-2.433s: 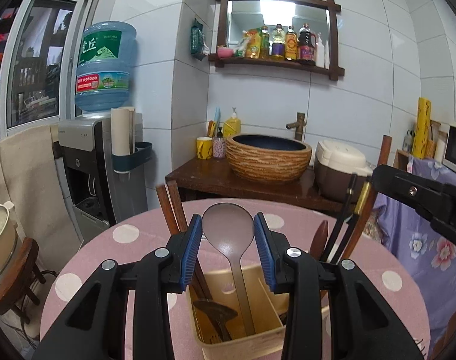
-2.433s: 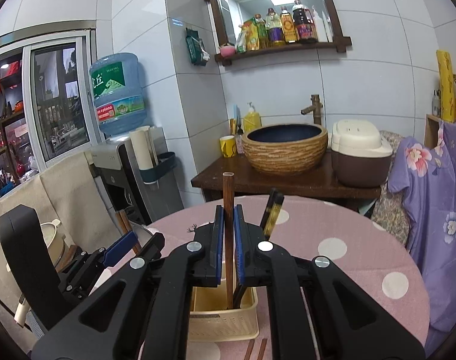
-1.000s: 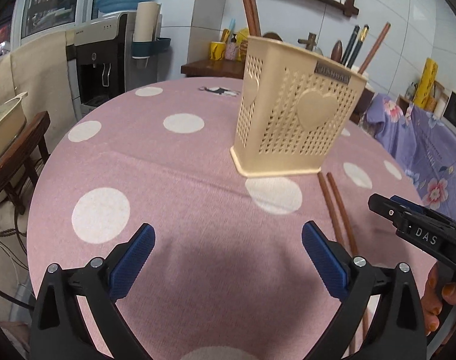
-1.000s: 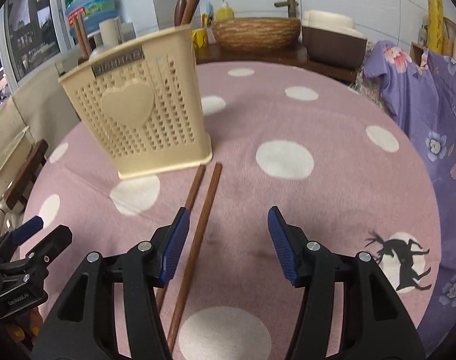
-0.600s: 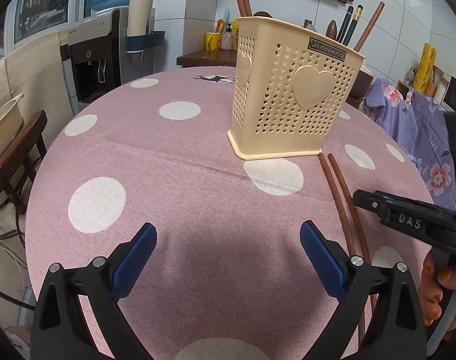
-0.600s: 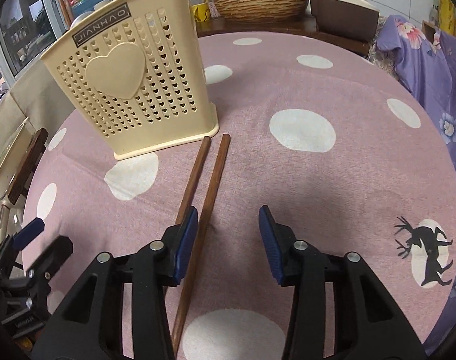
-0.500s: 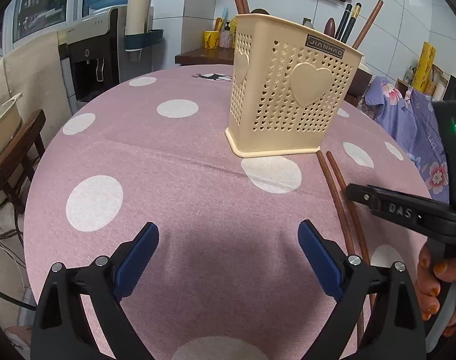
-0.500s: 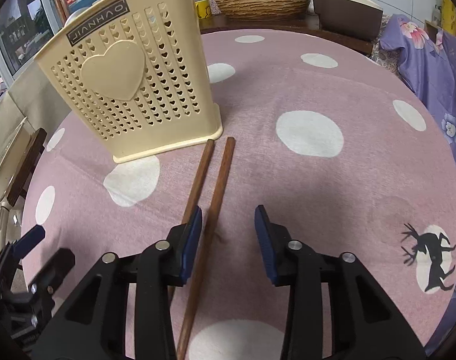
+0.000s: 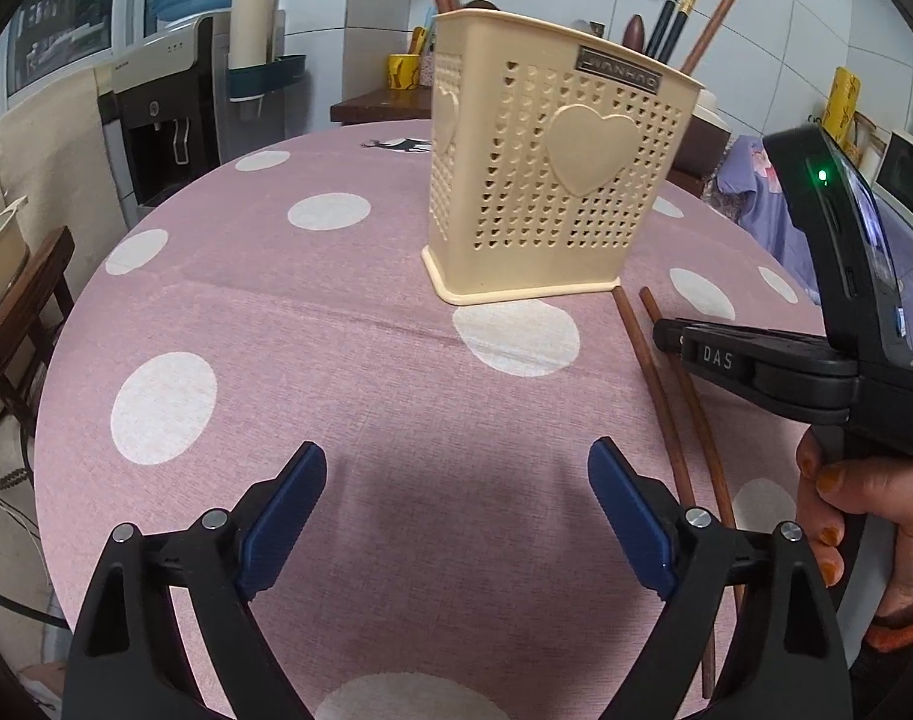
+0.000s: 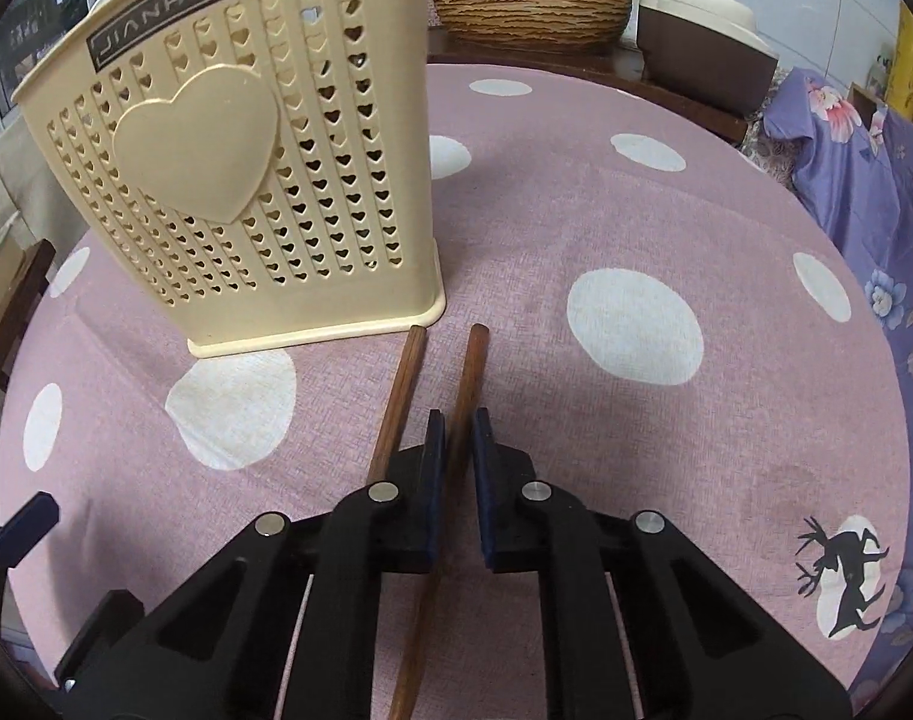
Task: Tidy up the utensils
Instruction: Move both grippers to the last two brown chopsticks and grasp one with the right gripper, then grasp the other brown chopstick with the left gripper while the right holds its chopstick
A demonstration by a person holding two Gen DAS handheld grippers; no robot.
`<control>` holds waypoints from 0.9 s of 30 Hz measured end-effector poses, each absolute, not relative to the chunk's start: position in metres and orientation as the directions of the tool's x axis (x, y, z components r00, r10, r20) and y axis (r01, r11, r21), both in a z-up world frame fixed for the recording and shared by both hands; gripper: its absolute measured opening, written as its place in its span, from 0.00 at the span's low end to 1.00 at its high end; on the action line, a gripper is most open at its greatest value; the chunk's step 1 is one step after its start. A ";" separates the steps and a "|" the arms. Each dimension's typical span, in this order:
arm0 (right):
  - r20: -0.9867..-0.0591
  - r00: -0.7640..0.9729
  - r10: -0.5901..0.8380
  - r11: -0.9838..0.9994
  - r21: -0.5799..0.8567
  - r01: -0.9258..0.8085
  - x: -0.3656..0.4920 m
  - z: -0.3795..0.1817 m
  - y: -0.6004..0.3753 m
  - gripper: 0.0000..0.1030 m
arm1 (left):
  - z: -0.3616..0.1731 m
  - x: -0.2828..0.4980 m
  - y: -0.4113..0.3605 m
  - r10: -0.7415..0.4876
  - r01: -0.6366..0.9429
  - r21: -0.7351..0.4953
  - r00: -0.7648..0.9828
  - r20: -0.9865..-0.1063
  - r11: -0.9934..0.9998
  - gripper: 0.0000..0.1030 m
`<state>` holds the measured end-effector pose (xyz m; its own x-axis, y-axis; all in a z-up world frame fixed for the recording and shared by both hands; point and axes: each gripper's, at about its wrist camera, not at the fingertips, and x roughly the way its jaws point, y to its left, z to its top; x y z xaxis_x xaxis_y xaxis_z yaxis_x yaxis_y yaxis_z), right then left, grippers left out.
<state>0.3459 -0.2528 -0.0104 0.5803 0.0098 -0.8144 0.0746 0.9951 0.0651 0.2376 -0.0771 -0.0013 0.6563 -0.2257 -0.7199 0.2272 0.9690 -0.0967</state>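
Note:
A cream perforated utensil basket (image 9: 552, 180) (image 10: 240, 180) stands on the pink polka-dot table (image 9: 348, 324) with several chopsticks and utensils in it. Two brown wooden chopsticks lie side by side on the cloth in front of it. My right gripper (image 10: 454, 420) is low on the table, its jaws closed around the right chopstick (image 10: 471, 372); the left chopstick (image 10: 399, 390) lies just outside its left finger. In the left wrist view the right gripper (image 9: 672, 336) sits over the chopsticks (image 9: 648, 372). My left gripper (image 9: 456, 480) is wide open and empty above bare cloth.
A water dispenser (image 9: 174, 108) stands beyond the table's far left edge. A wooden counter with a woven basin (image 10: 528, 6) and a rice cooker (image 10: 702, 24) is behind the table. A purple floral cloth (image 10: 876, 180) hangs at the right edge.
My right gripper has come down to the table and closed from open onto the right chopstick. My left gripper has stayed wide open, drifting slightly closer to the basket.

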 end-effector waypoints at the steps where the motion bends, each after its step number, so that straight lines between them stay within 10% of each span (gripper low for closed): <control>1: -0.817 0.577 0.023 0.993 0.084 0.079 0.344 -0.010 -0.257 0.09 | -0.001 0.238 -0.079 -0.229 0.235 -0.095 0.653 -0.722 0.967 0.84; 27: -0.765 0.644 -0.010 0.959 0.175 0.222 0.288 -0.006 -0.337 0.09 | -0.009 0.314 -0.201 -0.264 0.402 -0.038 0.525 -0.809 0.915 0.32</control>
<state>0.2876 -0.3371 -0.0063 0.6436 -0.0095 -0.7653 0.2221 0.9592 0.1748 0.3143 -0.2006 -0.0090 0.5248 -0.2641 -0.8092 0.4016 0.9150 -0.0381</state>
